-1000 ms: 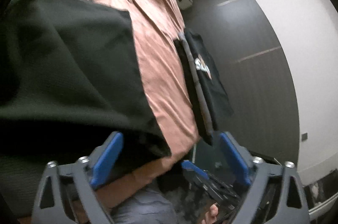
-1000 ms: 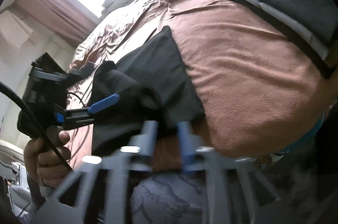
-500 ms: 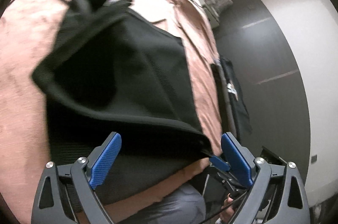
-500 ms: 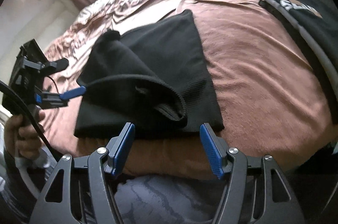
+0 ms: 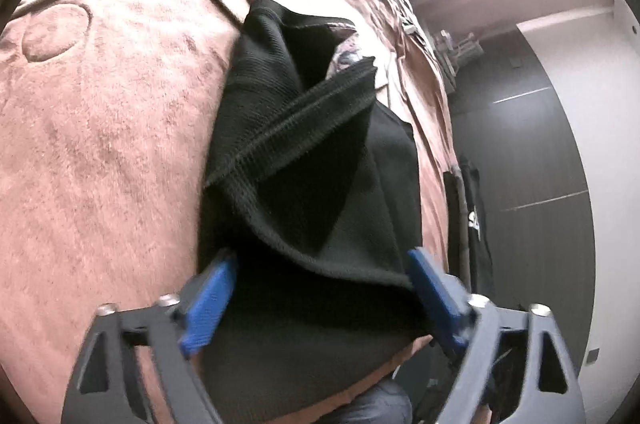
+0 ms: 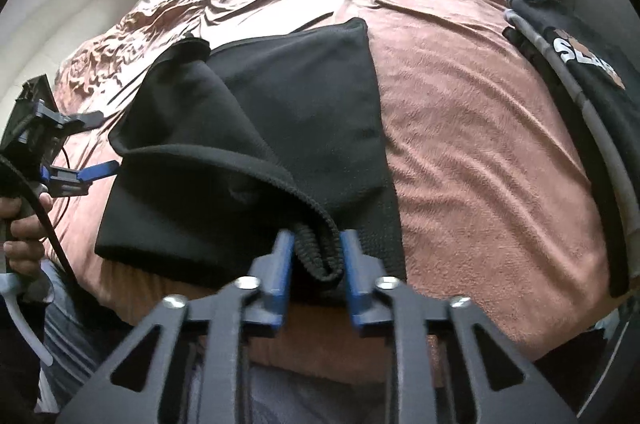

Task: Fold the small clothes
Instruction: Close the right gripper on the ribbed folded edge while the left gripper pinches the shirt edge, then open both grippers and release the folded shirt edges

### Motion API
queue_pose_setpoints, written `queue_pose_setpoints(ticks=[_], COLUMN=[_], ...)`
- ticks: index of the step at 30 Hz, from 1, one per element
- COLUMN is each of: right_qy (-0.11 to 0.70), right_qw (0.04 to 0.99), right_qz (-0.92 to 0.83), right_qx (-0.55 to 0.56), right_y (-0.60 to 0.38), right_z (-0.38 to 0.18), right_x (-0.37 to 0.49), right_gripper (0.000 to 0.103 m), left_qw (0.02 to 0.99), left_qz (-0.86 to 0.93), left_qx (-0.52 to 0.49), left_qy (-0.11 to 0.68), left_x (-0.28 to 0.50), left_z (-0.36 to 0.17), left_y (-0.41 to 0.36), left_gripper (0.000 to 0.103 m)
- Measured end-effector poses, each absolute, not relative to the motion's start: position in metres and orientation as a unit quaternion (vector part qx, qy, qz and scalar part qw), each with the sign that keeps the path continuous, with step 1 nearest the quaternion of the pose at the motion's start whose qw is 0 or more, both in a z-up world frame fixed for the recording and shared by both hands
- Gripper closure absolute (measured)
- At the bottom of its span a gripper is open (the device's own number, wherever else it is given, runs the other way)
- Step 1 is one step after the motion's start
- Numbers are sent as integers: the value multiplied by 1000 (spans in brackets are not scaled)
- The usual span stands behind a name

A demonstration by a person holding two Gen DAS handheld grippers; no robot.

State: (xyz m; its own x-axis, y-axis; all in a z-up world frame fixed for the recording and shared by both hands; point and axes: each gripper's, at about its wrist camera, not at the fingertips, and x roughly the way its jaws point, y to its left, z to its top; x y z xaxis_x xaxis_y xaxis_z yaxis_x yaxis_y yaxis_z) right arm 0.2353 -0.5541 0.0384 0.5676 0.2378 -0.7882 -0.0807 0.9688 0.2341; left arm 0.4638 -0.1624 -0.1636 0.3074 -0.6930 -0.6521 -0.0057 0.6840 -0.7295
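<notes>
So there's a black knit garment (image 6: 296, 112) lying on a pinkish-brown fleece blanket (image 6: 480, 152) that covers the bed, close to the near edge where the person stands. It's partly doubled over on itself: a thick ribbed hem curls up and across the flat lower layer, and from the left wrist view you can see that ribbed band (image 5: 304, 120) running diagonally over the rest of the cloth. The right gripper (image 6: 314, 256) has its blue pads on either side of a bunched-up bit of that ribbed hem at the near edge, and the jaws are closing in on it, so the fold of fabric sits squeezed between them, pretty much pinched already. The left gripper (image 5: 320, 288) is a different story: its blue fingers (image 5: 208, 300) stand wide apart, with the near edge of the garment draped across the gap. Its jaws are closing too, but the pads aren't pressing on the cloth as far as I can see, the fabric just lies between them. In the right wrist view you can spot the left gripper off at the left side of the garment, with the person's hand (image 6: 24, 232) wrapped around its handle and a black cable hanging from it. Over on the right edge of the bed there's a stack of dark folded clothes (image 6: 576, 64), the top one with a white printed logo, well apart from the black one.
</notes>
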Motion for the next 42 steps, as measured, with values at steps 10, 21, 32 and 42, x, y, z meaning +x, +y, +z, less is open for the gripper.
queue_pose_setpoints(ticks=[10, 21, 32, 42], right_qy=[438, 433, 424, 422], right_qw=[883, 877, 874, 862], right_qz=[108, 119, 118, 120], right_qx=[133, 172, 207, 255], right_y=[-571, -584, -597, -609], right_z=[38, 34, 28, 15], right_x=[218, 216, 216, 216], right_gripper=[97, 97, 97, 98], left_qw=[756, 772, 767, 761], left_qz=[-237, -302, -364, -344], left_qx=[-312, -288, -242, -208], left_qy=[525, 480, 469, 509], left_x=[489, 520, 563, 615], left_z=[-144, -77, -38, -79], left_y=[-167, -209, -291, -343], left_gripper=[95, 96, 97, 97])
